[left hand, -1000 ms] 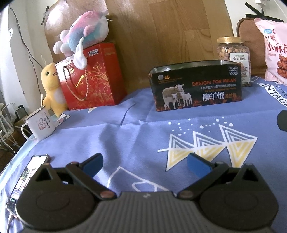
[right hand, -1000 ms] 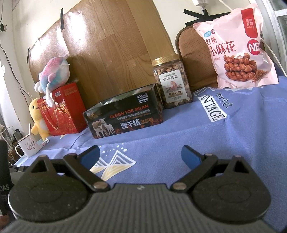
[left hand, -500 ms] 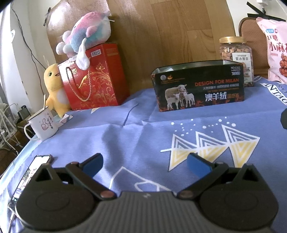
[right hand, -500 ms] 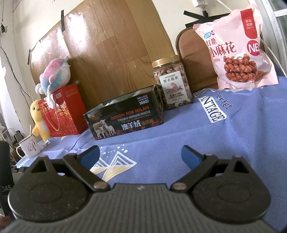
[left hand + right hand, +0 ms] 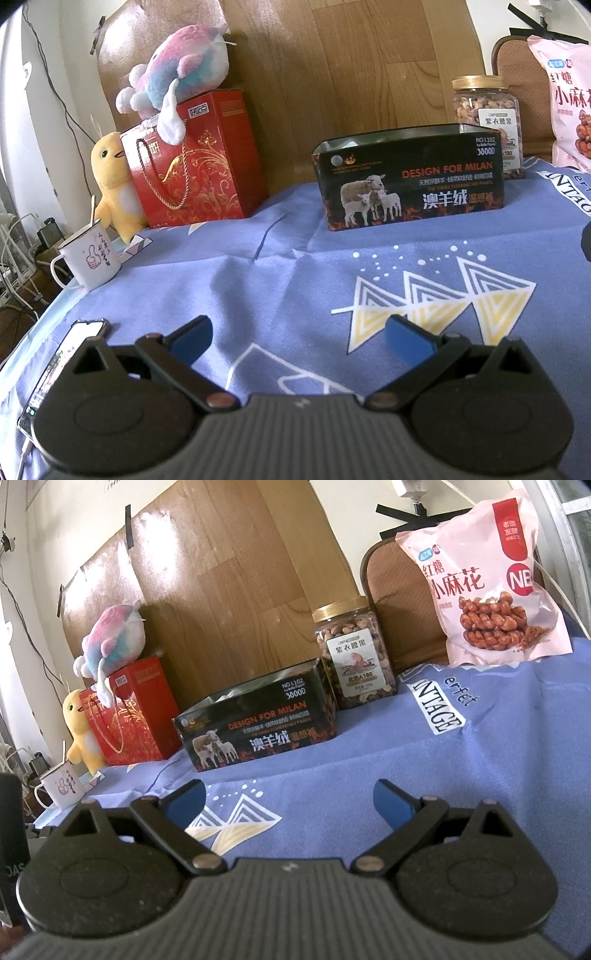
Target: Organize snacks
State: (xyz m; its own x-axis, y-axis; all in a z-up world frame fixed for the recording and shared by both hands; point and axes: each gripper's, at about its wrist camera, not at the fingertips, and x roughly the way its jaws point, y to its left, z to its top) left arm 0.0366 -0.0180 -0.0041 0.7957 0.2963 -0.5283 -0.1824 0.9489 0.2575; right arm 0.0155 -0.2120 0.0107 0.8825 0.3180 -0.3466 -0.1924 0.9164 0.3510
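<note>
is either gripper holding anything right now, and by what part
Nothing is held. The left gripper and right gripper are both open with only the blue cloth between their fingers, short of the nut jar and snack bag.

Left hand-held gripper (image 5: 297,338) hangs wide open over the blue cloth (image 5: 295,280) — black tin (image 5: 410,181) ahead, nut jar (image 5: 487,118) just behind it, mug (image 5: 90,260) off left.

left claw (image 5: 297,338): black body, ribbed grey centre, blue pads, copper pivots | right claw (image 5: 290,801): same
</note>
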